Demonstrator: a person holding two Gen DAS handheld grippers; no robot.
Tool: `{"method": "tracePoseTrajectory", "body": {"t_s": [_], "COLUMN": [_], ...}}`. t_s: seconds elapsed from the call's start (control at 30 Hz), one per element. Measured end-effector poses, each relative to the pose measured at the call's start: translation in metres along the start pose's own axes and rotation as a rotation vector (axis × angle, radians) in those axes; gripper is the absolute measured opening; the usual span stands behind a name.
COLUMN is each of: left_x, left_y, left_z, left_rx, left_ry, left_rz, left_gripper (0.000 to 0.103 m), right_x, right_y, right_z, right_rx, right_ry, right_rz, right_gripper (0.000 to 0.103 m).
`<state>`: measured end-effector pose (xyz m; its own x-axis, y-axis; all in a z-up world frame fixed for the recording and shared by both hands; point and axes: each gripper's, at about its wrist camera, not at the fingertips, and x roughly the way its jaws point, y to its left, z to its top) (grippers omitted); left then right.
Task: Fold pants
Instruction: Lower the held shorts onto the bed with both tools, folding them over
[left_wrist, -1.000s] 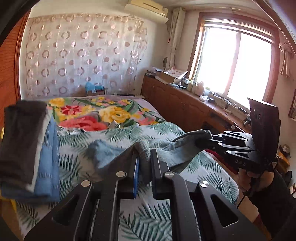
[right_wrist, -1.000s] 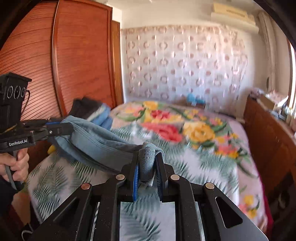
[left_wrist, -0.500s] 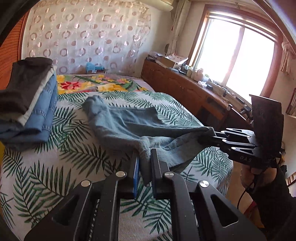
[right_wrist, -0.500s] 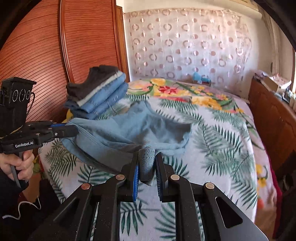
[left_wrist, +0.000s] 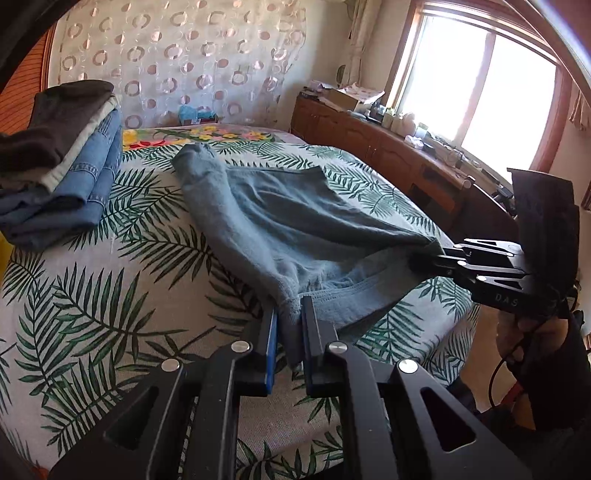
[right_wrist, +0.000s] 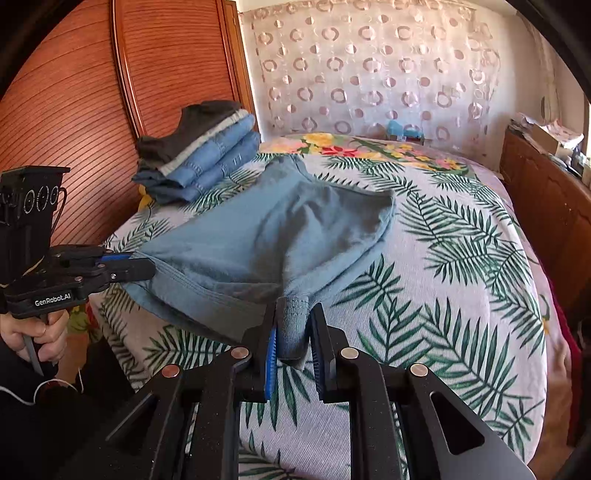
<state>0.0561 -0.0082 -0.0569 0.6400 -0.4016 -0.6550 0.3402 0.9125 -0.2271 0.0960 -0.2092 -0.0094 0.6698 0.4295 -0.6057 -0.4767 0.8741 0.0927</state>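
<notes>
Pants (right_wrist: 280, 236) pinched by both hand-held grippers; only left view shows window (left_wrist: 480, 85).

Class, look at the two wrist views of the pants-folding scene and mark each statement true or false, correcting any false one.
1. Both grippers are shut on the waistband end of the blue-grey pants. True: the left gripper and right gripper each pinch a corner.
2. The pants hang wholly in the air. False: the far end lies on the leaf-print bedspread.
3. A stack of folded clothes sits beside the pants. True.
4. The top item of the stack is white. False: it is dark grey, with jeans below.
5. The pants lie on top of the stack. False: they lie apart from it on the bedspread.
</notes>
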Motion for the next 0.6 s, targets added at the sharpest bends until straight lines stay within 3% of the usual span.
{"method": "tracePoseTrajectory", "body": {"t_s": [0.13, 0.33, 0.43, 0.5, 0.6], "left_x": [0.009, 0.018, 0.020, 0.024, 0.034], "left_y": [0.000, 0.005, 0.006, 0.008, 0.010], "left_z": [-0.004, -0.008, -0.009, -0.010, -0.014], "left_rx": [0.000, -0.027, -0.031, -0.038, -0.045], "left_ry": [0.014, 0.050, 0.050, 0.062, 0.102], "left_rz": [0.008, 0.023, 0.023, 0.033, 0.056], "left_gripper": [0.012, 0.021, 0.030, 0.048, 0.049], "right_x": [0.005, 0.013, 0.014, 0.015, 0.015], "right_y": [-0.002, -0.004, -0.003, -0.001, -0.002], "right_z": [-0.003, -0.006, -0.007, -0.008, -0.010], "right_rx": [0.010, 0.027, 0.033, 0.034, 0.043], "right_ry": [0.022, 0.041, 0.049, 0.053, 0.054], "right_rz": [-0.001, -0.007, -0.008, -0.011, -0.007], "right_gripper": [0.016, 0.016, 0.016, 0.016, 0.016]}}
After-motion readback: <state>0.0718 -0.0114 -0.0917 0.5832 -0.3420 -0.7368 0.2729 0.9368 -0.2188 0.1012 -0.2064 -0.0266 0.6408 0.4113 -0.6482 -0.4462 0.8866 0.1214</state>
